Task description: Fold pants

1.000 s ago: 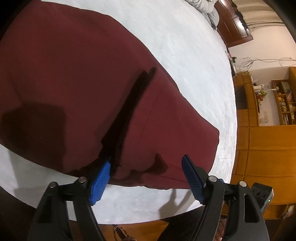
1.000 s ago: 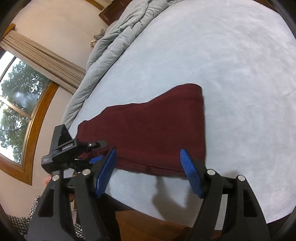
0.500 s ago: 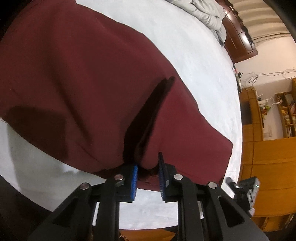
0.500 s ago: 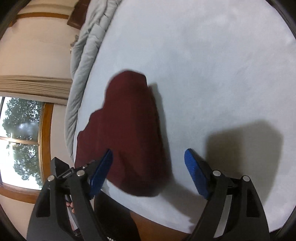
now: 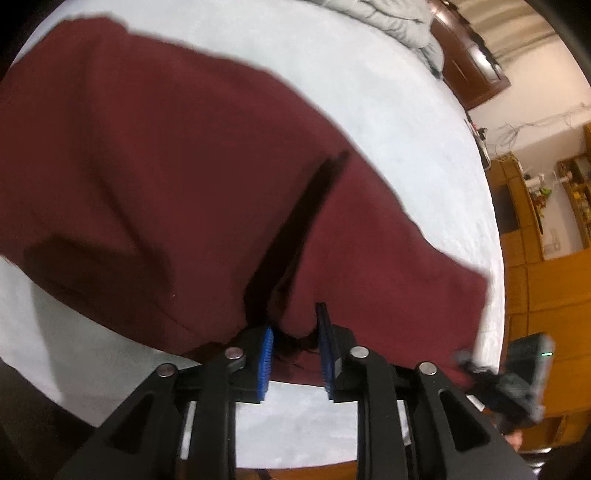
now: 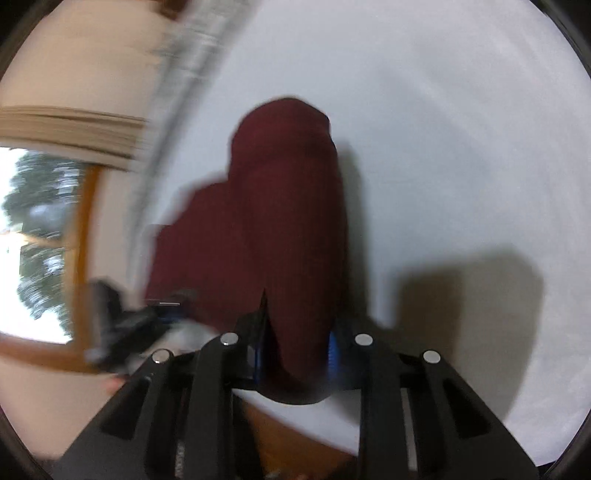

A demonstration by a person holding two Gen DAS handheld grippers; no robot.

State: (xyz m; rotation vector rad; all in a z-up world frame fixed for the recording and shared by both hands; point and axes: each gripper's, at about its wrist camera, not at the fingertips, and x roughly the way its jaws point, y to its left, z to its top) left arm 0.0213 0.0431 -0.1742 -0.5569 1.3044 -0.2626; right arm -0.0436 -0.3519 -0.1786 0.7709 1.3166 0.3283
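Observation:
Dark red pants [image 5: 166, 166] lie spread on a pale grey bed [image 5: 388, 92]. My left gripper [image 5: 295, 343] is shut on the near edge of the pants, with cloth bunched between its blue pads [image 5: 266, 354]. In the right wrist view the pants [image 6: 288, 206] run away from the camera. My right gripper [image 6: 295, 354] is shut on their near end, and the cloth fills the gap between its blue pads [image 6: 332, 350]. The right wrist view is motion blurred. Each gripper shows at the edge of the other's view.
A grey duvet [image 5: 399, 22] lies bunched at the far end of the bed. Wooden cabinets and shelves [image 5: 546, 258] stand to the right. A window [image 6: 33, 236] with a curtain is on the left in the right wrist view. The bed's near edge is just below both grippers.
Both grippers were open a second ago. The left closed on the pants' edge first. The right swung round to the pants' end and has now closed on it.

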